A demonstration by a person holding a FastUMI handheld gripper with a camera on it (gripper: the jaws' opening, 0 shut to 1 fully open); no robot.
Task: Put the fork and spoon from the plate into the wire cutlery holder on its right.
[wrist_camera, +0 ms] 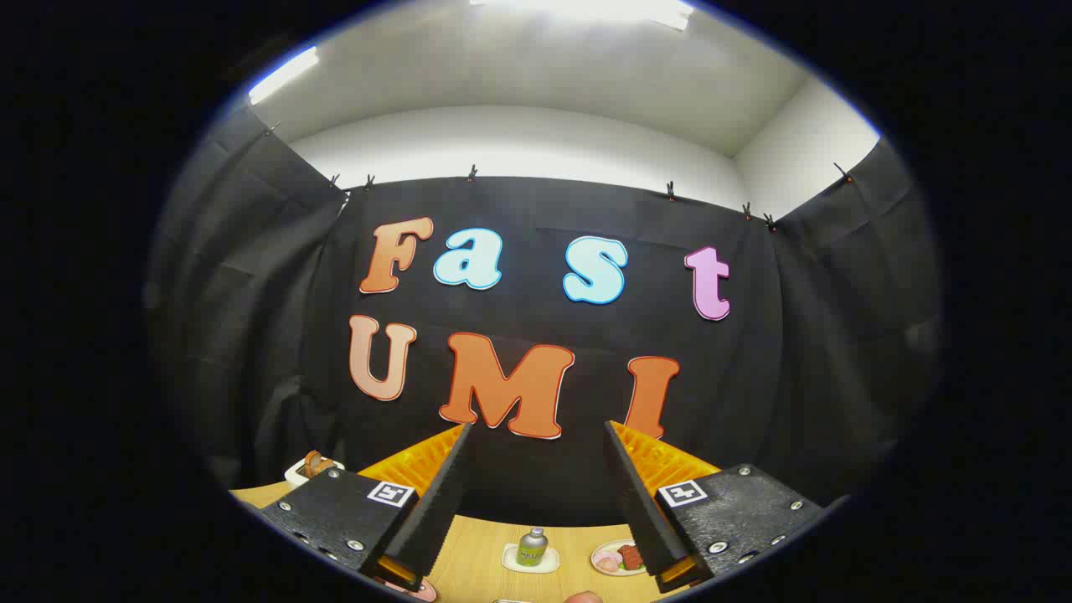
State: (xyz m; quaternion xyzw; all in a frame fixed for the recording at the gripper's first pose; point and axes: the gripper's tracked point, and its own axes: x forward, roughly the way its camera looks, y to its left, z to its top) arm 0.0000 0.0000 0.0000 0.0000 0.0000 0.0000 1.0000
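One bottle, two small dishes.

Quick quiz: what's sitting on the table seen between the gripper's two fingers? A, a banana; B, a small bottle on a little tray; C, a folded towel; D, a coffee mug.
B: a small bottle stands on a little tray on the table, seen through the open gap of the gripper.

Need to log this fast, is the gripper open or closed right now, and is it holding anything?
Gripper: open, fingers spread wide, nothing between them, raised above the wooden table and aimed at the booth wall.
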